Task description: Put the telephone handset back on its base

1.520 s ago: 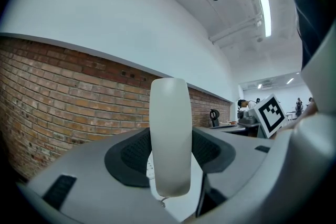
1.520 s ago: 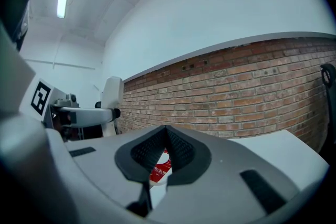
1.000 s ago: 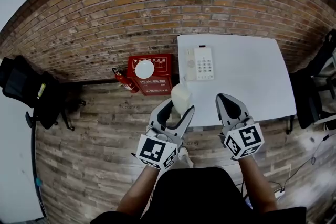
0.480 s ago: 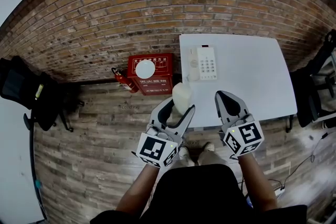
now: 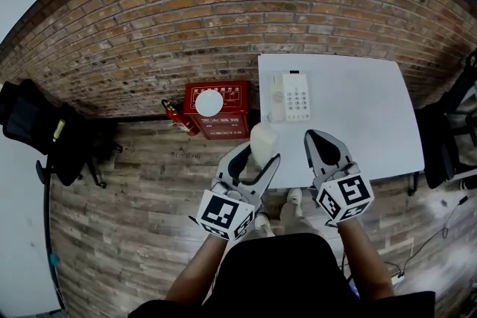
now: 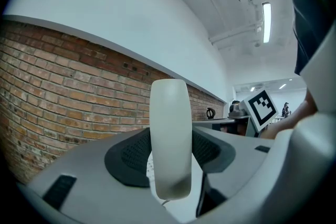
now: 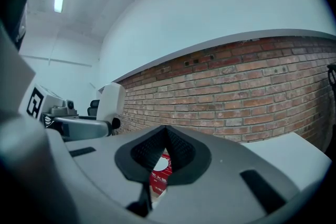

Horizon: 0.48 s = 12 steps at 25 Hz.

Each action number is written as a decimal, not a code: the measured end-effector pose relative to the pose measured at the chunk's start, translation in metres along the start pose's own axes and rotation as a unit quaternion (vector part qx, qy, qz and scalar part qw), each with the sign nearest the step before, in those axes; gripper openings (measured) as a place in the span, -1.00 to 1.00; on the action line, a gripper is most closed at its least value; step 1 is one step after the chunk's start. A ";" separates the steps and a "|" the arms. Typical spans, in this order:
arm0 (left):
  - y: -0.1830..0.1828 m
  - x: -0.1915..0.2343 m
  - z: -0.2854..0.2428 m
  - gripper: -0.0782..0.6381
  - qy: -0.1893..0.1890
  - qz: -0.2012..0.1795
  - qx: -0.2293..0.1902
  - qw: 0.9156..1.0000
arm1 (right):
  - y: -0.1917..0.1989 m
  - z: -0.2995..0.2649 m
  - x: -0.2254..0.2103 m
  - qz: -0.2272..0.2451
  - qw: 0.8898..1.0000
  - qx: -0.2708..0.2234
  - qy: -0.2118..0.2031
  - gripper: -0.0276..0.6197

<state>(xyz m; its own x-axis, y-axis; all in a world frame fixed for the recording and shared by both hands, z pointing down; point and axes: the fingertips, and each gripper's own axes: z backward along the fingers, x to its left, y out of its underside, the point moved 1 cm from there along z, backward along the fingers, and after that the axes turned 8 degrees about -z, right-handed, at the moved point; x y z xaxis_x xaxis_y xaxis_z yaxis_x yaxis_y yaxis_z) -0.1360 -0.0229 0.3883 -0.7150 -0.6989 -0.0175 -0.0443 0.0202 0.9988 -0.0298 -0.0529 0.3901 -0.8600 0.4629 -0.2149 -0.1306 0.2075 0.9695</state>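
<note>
Closer to its base (image 5: 289,96) than a second ago, the handset (image 6: 170,134) stands upright, clamped in my left hand-held gripper (image 5: 258,155), just short of the near edge of the desk (image 5: 358,112). The base lies at the desk's far left, its empty cradle left of the keypad. My right hand-held gripper (image 5: 319,139) is closed on nothing. I should carry the handset over that cradle, tip it flat along it, and lower fully before releasing.

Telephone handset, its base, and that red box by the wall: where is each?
telephone handset (image 6: 170,139), left gripper view, middle of its cream back.
telephone base (image 5: 297,95), head view, on its keypad.
red fire-extinguisher box (image 5: 223,123), head view, lower red face.
</note>
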 end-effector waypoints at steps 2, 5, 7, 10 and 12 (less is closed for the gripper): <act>0.000 0.002 -0.006 -0.13 -0.005 -0.001 0.002 1.000 | -0.001 -0.004 -0.006 -0.001 1.000 -0.001 -0.004 -0.89; 0.000 0.005 -0.015 -0.13 -0.012 0.000 0.006 1.000 | -0.003 -0.008 -0.014 -0.002 1.000 -0.002 -0.010 -0.89; 0.002 0.006 -0.023 -0.13 -0.015 0.000 0.008 1.000 | -0.006 -0.011 -0.020 -0.002 1.000 -0.003 -0.013 -0.89; 0.005 0.006 -0.035 -0.13 -0.018 0.002 0.014 1.000 | -0.008 -0.017 -0.031 -0.002 1.000 -0.003 -0.017 -0.89; 0.008 0.008 -0.044 -0.13 -0.019 0.005 0.022 1.000 | -0.011 -0.020 -0.038 -0.003 1.000 -0.004 -0.018 -0.88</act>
<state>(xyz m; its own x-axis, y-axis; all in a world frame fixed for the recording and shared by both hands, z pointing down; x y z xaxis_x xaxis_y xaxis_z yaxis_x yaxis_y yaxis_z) -0.1112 -0.0598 0.3977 -0.7419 -0.6705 -0.0110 -0.0670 0.0579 0.9961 -0.0054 -0.0907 0.3898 -0.8404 0.4932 -0.2247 -0.1401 0.2029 0.9691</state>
